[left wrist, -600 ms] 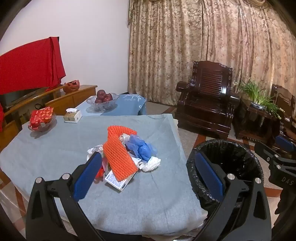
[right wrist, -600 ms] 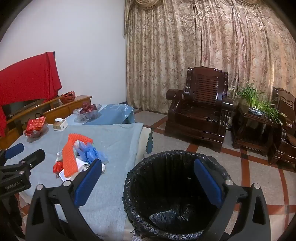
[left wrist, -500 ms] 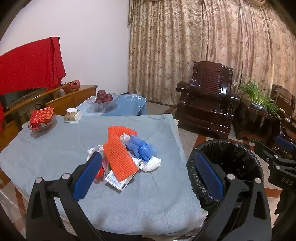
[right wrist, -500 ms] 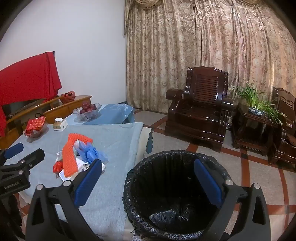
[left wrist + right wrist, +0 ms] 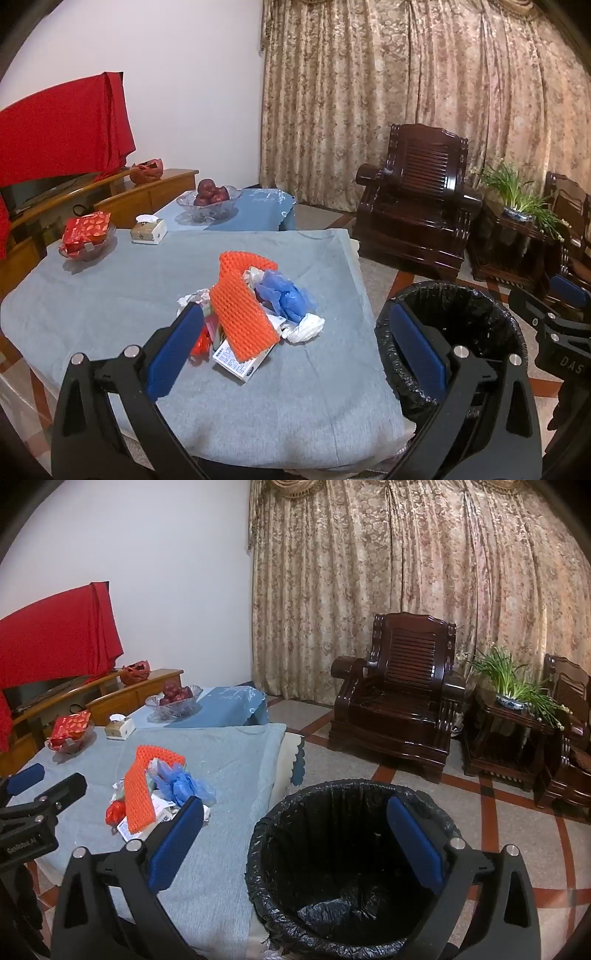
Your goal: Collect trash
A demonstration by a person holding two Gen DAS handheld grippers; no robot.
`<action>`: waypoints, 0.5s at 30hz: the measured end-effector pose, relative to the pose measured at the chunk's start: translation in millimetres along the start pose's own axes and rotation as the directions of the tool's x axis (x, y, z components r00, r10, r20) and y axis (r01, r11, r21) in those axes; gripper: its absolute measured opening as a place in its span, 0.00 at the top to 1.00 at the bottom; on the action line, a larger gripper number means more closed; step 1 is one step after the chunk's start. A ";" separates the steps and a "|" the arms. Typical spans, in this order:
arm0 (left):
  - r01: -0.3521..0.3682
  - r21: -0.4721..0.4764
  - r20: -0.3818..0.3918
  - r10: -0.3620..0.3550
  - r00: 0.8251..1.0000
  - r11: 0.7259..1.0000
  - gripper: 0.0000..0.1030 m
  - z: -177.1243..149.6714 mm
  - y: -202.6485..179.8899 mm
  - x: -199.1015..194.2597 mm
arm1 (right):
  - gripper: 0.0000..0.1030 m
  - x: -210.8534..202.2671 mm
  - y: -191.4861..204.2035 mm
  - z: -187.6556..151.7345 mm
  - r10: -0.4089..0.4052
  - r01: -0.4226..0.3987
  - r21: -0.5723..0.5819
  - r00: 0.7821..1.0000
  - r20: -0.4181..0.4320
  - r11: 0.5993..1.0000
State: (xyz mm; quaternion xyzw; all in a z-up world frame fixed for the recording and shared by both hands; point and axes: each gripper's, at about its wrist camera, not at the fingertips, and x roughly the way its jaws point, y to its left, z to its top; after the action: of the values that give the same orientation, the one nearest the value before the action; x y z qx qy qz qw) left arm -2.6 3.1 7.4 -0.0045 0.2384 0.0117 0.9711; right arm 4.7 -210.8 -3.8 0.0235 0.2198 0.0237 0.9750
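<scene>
Trash (image 5: pixel 255 317) lies in a loose heap on the grey cloth of the worktop (image 5: pixel 110 295), toward its right edge and well in from the near edge. On top we see an orange foam net (image 5: pixel 242 314), bent over at its far end. Beside it sits a crumpled blue plastic glove (image 5: pixel 286 295), with a white tissue wad (image 5: pixel 306 326) touching the heap on the right. A small printed carton (image 5: pixel 236 360) pokes out from under the net toward the near edge, and a red wrapper (image 5: pixel 115 811) shows on the heap's left side.

We hold the left hand-held gripper (image 5: pixel 295 343) above the near edge of the worktop with its jaws spread wide. Its blue pads (image 5: pixel 173 350) grip nothing and touch nothing; the heap shows between them, farther off. We hold the right hand-held gripper (image 5: pixel 295 838) just as wide and just as empty, over the bin (image 5: pixel 351 867). That bin, lined with a black bag, stands on the floor just beside the worktop's right edge.

At the worktop's far left corner we see a glass dish with a red packet (image 5: pixel 86 236) and a tissue box (image 5: pixel 147 230) near it. A fruit bowl (image 5: pixel 207 201) rests on a second, blue-covered table beyond.
</scene>
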 end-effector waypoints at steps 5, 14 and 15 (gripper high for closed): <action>-0.002 -0.002 -0.001 0.002 1.000 1.000 0.05 -0.5 0.6 0.4 | 0.06 0.2 -0.1 0.0 0.000 0.000 0.000 1.000 -0.001 1.000; -0.001 -0.001 -0.001 0.001 1.000 1.000 0.05 0.0 1.8 1.4 | 0.06 0.8 0.1 0.1 0.000 0.000 -0.001 1.000 -0.002 1.000; -0.001 -0.001 -0.002 0.001 1.000 1.000 0.05 0.1 2.3 1.6 | 0.06 0.8 0.1 0.2 0.000 0.000 -0.001 1.000 -0.002 1.000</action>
State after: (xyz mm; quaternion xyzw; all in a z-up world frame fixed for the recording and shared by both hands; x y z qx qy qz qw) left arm -1.2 5.4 6.8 -0.0051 0.2393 0.0122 0.9709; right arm 5.5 -210.7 -4.0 0.0227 0.2207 0.0237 0.9748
